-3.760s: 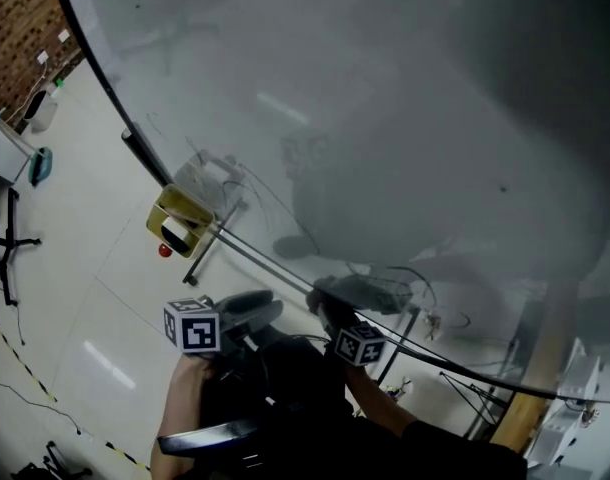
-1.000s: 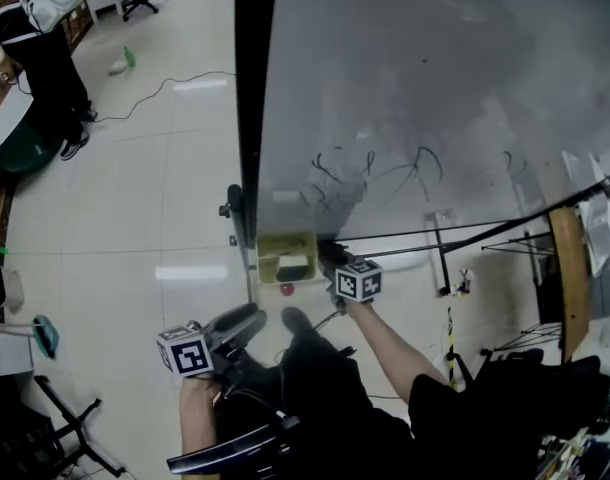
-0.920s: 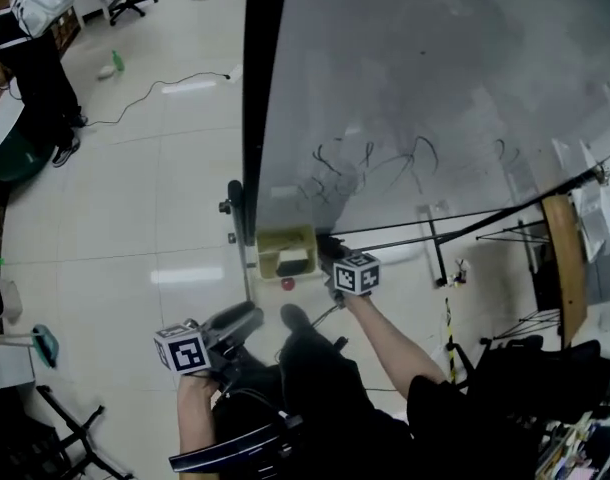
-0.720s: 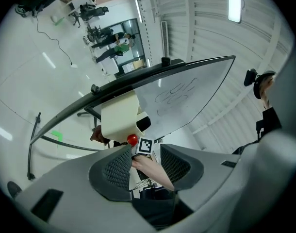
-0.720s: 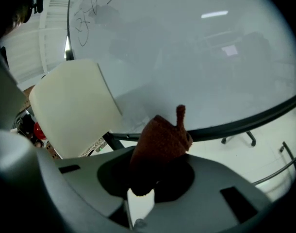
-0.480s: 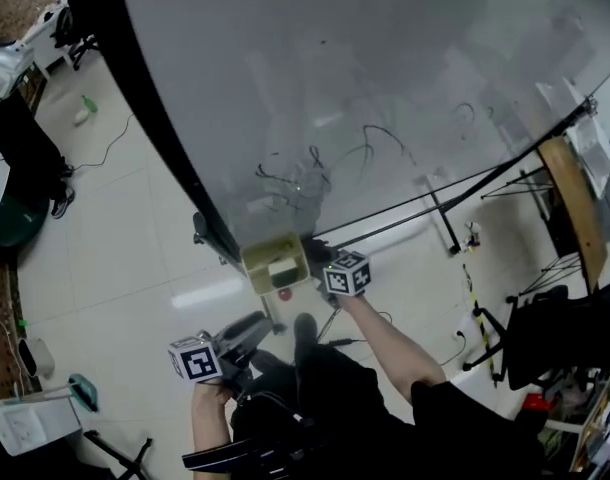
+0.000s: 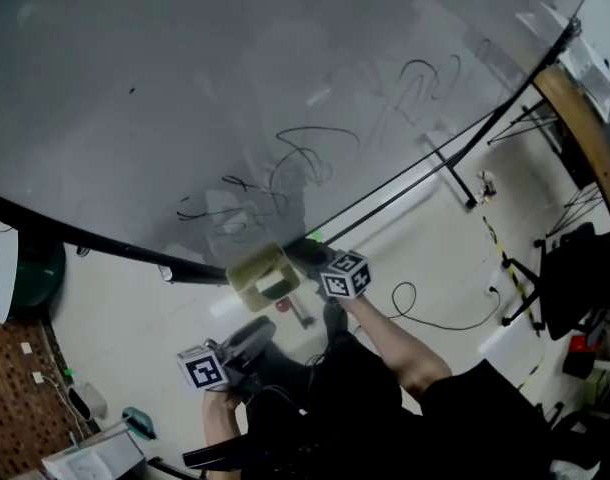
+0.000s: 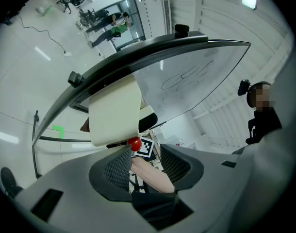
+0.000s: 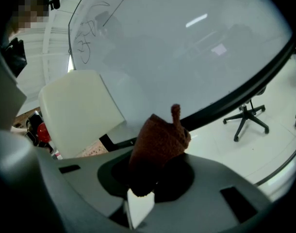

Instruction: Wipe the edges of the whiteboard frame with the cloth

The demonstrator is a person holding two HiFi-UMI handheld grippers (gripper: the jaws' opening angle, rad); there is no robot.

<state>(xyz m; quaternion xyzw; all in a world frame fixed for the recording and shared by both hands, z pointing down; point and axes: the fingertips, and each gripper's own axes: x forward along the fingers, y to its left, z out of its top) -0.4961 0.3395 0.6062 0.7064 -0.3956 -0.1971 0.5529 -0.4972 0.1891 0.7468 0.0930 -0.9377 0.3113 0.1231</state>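
The whiteboard (image 7: 235,78) carries black scribbles, and its dark frame (image 7: 75,233) runs along the lower left edge. My right gripper (image 7: 307,256) sits at that frame, next to a cream box (image 7: 263,276) fixed to it. In the right gripper view the right gripper (image 9: 153,174) is shut on a brown cloth (image 9: 160,142), which sticks up just short of the frame (image 9: 245,86). My left gripper (image 7: 247,336) hangs lower and apart from the board. The left gripper (image 8: 144,166) is open with nothing in it, and points at the cream box (image 8: 114,110).
A red knob (image 8: 134,143) hangs under the cream box. The board's stand bars (image 7: 435,148) cross the floor below it. A black cable (image 7: 425,313) lies on the floor. An office chair (image 9: 247,118) stands beyond the frame, and a desk edge (image 7: 585,133) is at right.
The head view has swung, so the board frame now runs low across the left. The right gripper stays with the cloth by the cream box. The left gripper stays low.
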